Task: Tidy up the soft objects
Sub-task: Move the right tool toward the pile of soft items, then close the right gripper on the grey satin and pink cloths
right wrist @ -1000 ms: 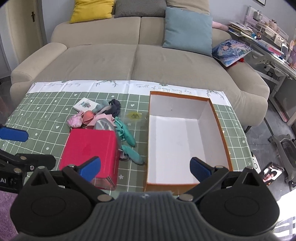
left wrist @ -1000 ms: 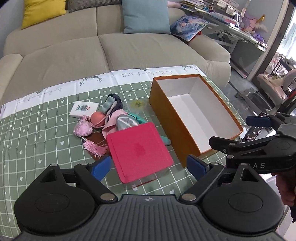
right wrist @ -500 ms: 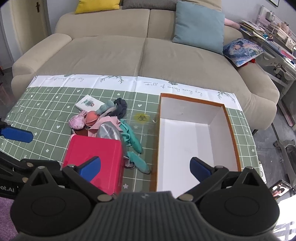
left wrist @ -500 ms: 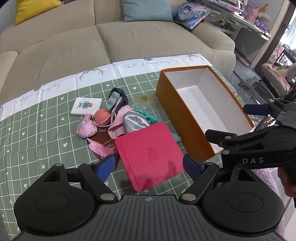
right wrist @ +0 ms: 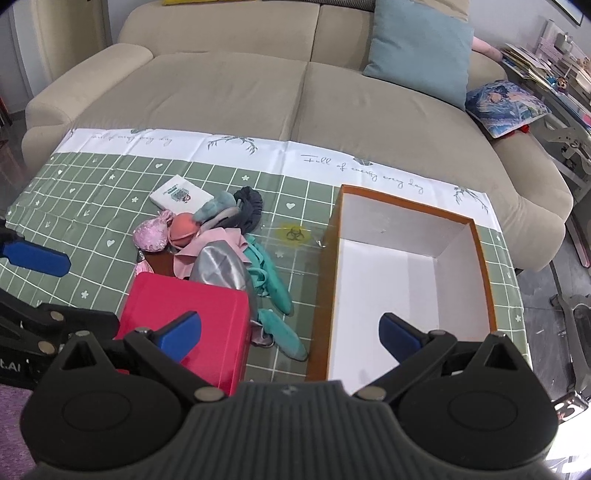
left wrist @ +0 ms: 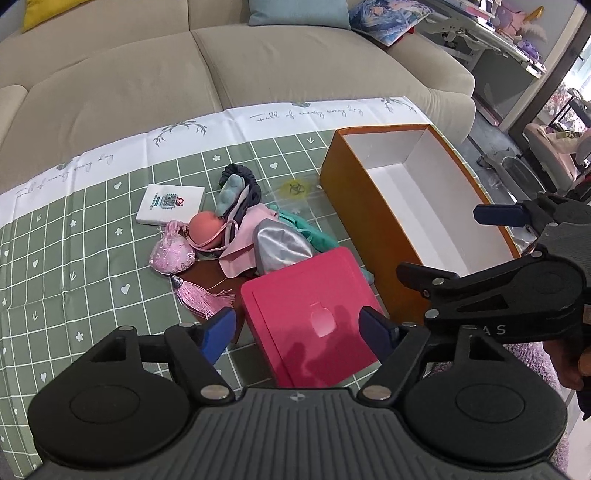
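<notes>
A heap of soft things lies on the green checked tablecloth (left wrist: 74,258): a pink pouch (left wrist: 171,254) with a tassel, a coral round piece (left wrist: 207,230), pink cloth (left wrist: 243,236), a silver fabric piece (left wrist: 280,245), teal cloth (right wrist: 273,284) and a dark scrunchie (right wrist: 251,203). An open orange box (left wrist: 354,199) with a white inside (right wrist: 399,280) stands to their right, empty. A red box (left wrist: 310,314) lies in front of the heap. My left gripper (left wrist: 297,330) is open above the red box. My right gripper (right wrist: 290,330) is open, between the red box (right wrist: 192,314) and the orange box.
A small white card box (left wrist: 170,203) lies at the heap's far left. A clear bag with a yellow mark (right wrist: 294,233) lies beside the orange box. A beige sofa (right wrist: 258,85) with cushions stands behind the table. A desk with clutter (left wrist: 491,22) is at the far right.
Both grippers have moved forward and lower toward the table. The heap and the boxes look larger and nearer. Both grippers stay open; no object has moved.
</notes>
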Demonstrator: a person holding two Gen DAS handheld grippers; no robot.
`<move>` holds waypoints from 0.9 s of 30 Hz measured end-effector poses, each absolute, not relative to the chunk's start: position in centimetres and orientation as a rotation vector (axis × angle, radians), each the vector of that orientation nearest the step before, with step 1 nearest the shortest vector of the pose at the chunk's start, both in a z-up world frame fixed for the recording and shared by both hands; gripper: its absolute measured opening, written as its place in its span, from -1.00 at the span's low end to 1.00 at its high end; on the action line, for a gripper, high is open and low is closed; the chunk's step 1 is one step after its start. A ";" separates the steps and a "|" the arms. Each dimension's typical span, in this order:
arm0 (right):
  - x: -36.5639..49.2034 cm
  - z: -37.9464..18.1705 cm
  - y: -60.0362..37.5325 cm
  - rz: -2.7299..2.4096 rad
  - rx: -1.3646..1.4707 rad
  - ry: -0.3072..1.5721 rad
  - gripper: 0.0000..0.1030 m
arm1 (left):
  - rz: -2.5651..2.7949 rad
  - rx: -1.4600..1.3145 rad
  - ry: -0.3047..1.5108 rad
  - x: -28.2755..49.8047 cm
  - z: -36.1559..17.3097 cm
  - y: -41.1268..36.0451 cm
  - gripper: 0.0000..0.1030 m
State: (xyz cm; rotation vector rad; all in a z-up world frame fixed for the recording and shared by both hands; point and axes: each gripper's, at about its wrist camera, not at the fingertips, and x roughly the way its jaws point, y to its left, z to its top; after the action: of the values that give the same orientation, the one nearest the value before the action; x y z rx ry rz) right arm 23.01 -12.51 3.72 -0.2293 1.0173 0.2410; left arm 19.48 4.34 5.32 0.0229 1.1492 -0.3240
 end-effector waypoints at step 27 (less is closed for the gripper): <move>32.8 -1.0 -9.4 0.568 -0.129 1.189 0.12 | -0.450 0.029 1.189 27.2 0.9 7.4 0.01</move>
State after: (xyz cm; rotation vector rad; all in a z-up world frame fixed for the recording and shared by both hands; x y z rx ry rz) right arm 32.76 -9.39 -0.95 -0.1287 1.1893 0.5679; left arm 27.20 7.40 0.88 0.0295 1.1886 -0.4499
